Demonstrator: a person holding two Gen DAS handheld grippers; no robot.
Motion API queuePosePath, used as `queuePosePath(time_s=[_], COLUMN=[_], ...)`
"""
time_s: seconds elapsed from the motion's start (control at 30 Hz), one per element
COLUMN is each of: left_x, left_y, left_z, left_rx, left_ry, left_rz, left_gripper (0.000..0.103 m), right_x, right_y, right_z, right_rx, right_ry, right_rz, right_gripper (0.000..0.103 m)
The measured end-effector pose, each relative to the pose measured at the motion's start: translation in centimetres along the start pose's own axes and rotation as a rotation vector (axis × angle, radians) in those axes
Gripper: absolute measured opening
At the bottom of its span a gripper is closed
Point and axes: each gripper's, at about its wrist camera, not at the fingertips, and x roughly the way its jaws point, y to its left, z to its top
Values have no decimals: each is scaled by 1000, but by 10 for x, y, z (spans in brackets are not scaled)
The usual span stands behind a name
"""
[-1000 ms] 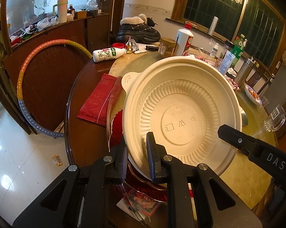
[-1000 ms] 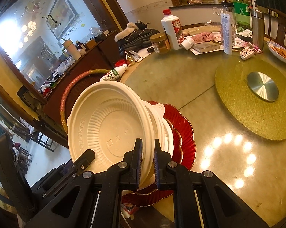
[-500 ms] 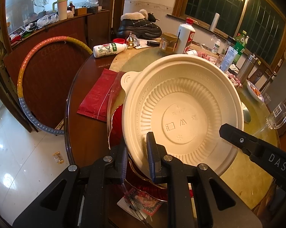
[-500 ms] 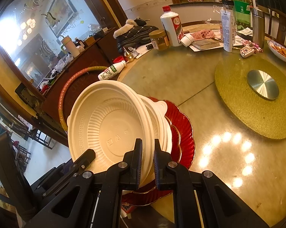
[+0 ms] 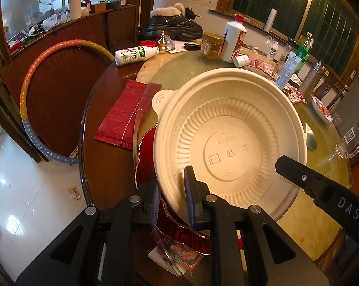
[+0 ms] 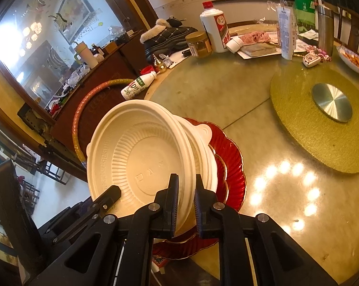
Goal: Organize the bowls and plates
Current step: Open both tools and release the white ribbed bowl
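Observation:
A cream disposable bowl [image 5: 229, 143] is held tilted over a stack of red scalloped plates [image 5: 147, 157] at the near edge of the round table. My left gripper [image 5: 171, 195] is shut on the bowl's near rim. My right gripper [image 6: 185, 202] is shut on the rim of the same cream bowl [image 6: 141, 157], which leans against more cream bowls [image 6: 200, 147] stacked on the red plates [image 6: 229, 164]. The right gripper's finger [image 5: 305, 178] shows at the bowl's right edge in the left wrist view.
A red packet [image 5: 122, 114] lies left of the plates. A white drink bottle [image 5: 134, 56], a jar [image 5: 211, 44], a white liquor bottle [image 5: 233, 40] and a boot [image 5: 174, 25] stand at the far side. A gold turntable [image 6: 322, 124] sits right. A hoop [image 5: 34, 102] leans beside the table.
The bowl has tilted slightly and shifted a little right in the left wrist view. Both grippers stay shut on its rim.

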Motion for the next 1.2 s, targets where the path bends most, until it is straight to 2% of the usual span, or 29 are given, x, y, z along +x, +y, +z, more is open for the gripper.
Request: queuePosePath(time_s=[0.33, 0.47, 0.6, 0.67, 0.7, 0.77, 0.83, 0.97, 1.1, 1.2], left_x=[6, 6, 5, 5, 4, 0, -6, -19, -31, -44], left_y=[-4, -2, -1, 0, 0, 3, 6, 9, 11, 7], left_z=[10, 11, 12, 13, 13, 12, 10, 3, -9, -26], left_rx=[18, -7, -16, -29, -37, -65, -93, -100, -97, -73], left_ry=[20, 34, 25, 31, 31, 10, -27, -78, -140, -209], left_rz=[18, -2, -2, -7, -15, -23, -24, -28, -14, -23], left_gripper=[17, 17, 17, 18, 22, 58, 75, 75, 78, 79], right_x=[3, 0, -1, -1, -1, -4, -9, -21, -37, -50], right_y=[-1, -4, -5, -7, -8, -11, -12, -13, -18, -19], right_z=[8, 11, 13, 13, 12, 11, 11, 6, -4, -16], right_rx=[13, 43, 47, 54, 59, 70, 78, 78, 68, 1], right_ry=[18, 12, 6, 7, 3, -19, -36, -82, -143, -179], right_rz=[0, 18, 14, 21, 23, 42, 50, 82, 102, 101], right_gripper=[16, 23, 25, 32, 35, 51, 60, 73, 81, 91])
